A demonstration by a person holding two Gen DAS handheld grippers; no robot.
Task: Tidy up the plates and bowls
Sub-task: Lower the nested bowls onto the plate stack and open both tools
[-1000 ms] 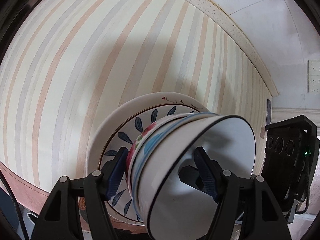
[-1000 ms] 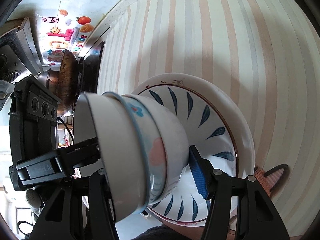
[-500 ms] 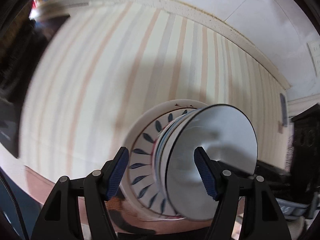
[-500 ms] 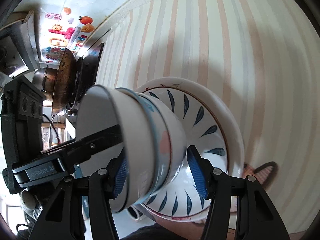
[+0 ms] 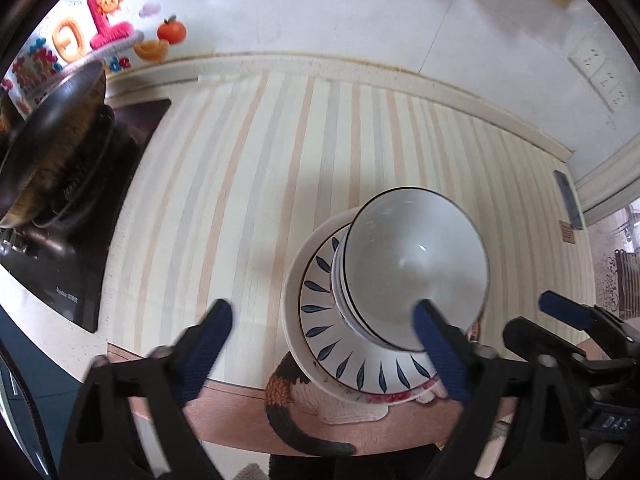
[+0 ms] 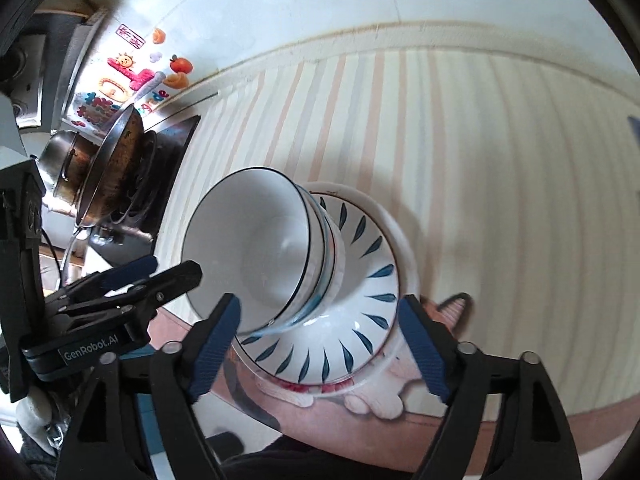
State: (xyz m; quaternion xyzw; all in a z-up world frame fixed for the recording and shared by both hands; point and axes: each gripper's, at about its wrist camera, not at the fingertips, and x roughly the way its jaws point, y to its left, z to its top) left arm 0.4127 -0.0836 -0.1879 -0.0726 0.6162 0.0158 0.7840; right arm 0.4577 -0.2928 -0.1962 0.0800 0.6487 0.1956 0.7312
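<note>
Left wrist view: the nested bowls (image 5: pixel 416 268) sit in the centre of the leaf-patterned plate (image 5: pixel 316 316), white bowl uppermost, at least two more rims showing under it. That plate rests on a further plate with a red-patterned rim (image 5: pixel 384 398), and the whole stack stands near the front edge of the striped counter (image 5: pixel 248 184), partly on a knitted cat-shaped mat (image 5: pixel 296 396).

Progress, as judged: the stacking appears done, since bowls are nested and seated on the plates, and no loose dish shows elsewhere on the counter. What is left, if anything, is clearing both tools from the stack; whether the stack must go somewhere else cannot be told.

The left tool (image 5: pixel 328 344) is spread wide and holds nothing; its right finger lies in front of the bowl rim, and contact cannot be confirmed. In the right wrist view the right tool (image 6: pixel 320 344) is likewise spread, fingers either side of the stack, gripping nothing.

Containers: the top bowl is empty. A wok (image 5: pixel 44 132) sits on the stove (image 5: pixel 92 216) at the counter's left; its contents are unclear.
</note>
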